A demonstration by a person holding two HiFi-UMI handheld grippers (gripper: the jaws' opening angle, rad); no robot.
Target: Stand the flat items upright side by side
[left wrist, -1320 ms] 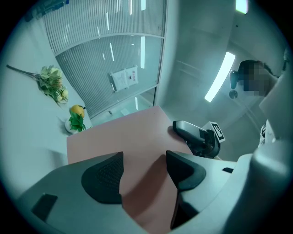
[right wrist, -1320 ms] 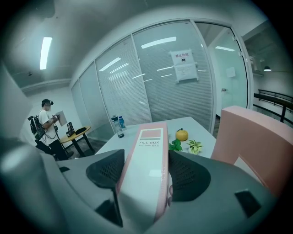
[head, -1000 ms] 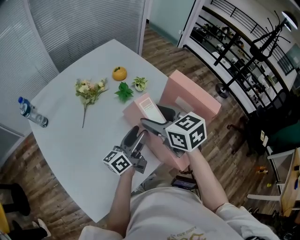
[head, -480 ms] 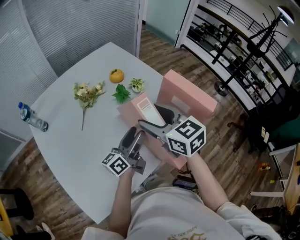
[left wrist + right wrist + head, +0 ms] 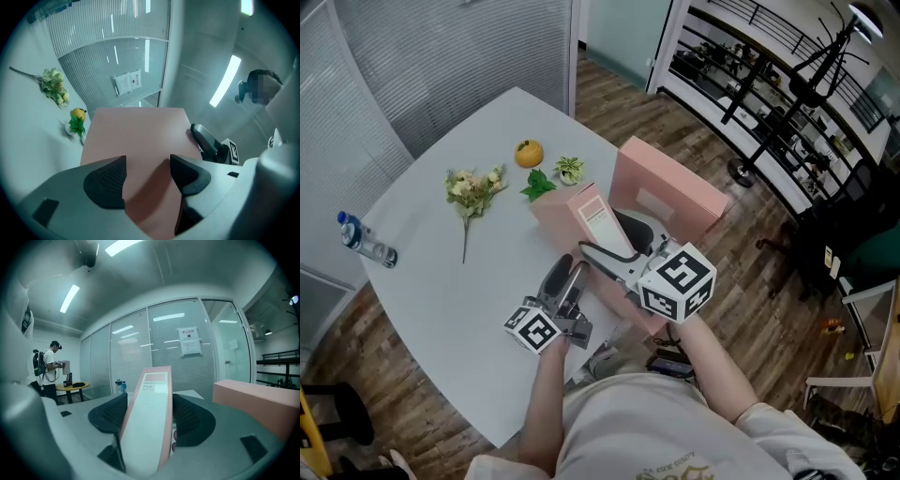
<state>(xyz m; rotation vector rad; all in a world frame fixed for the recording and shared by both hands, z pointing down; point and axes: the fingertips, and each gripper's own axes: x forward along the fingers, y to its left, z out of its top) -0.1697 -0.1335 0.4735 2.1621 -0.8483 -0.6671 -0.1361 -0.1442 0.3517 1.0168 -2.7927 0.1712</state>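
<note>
Two pink file boxes are on the white table [image 5: 441, 281]. One pink box [image 5: 667, 190] stands upright at the table's right edge and also shows as the pink box [image 5: 262, 399] in the right gripper view. The other file box [image 5: 592, 214] is tilted, its white-labelled spine facing me. My right gripper [image 5: 614, 255] is shut on that spine, and the file box [image 5: 152, 380] fills the gap in the right gripper [image 5: 147, 416]. My left gripper [image 5: 567, 281] is open, its jaws apart against the broad pink face [image 5: 136, 131] seen past the left gripper [image 5: 147, 166].
Beyond the boxes lie an orange [image 5: 528, 153], a small potted plant [image 5: 569, 169], a green leaf sprig [image 5: 537, 185] and a bunch of flowers [image 5: 473, 187]. A water bottle [image 5: 361, 242] lies at the left edge. A person [image 5: 49, 364] stands far off.
The held file box has tipped slightly more upright beside the standing box. Both grippers stay where they were on it.
</note>
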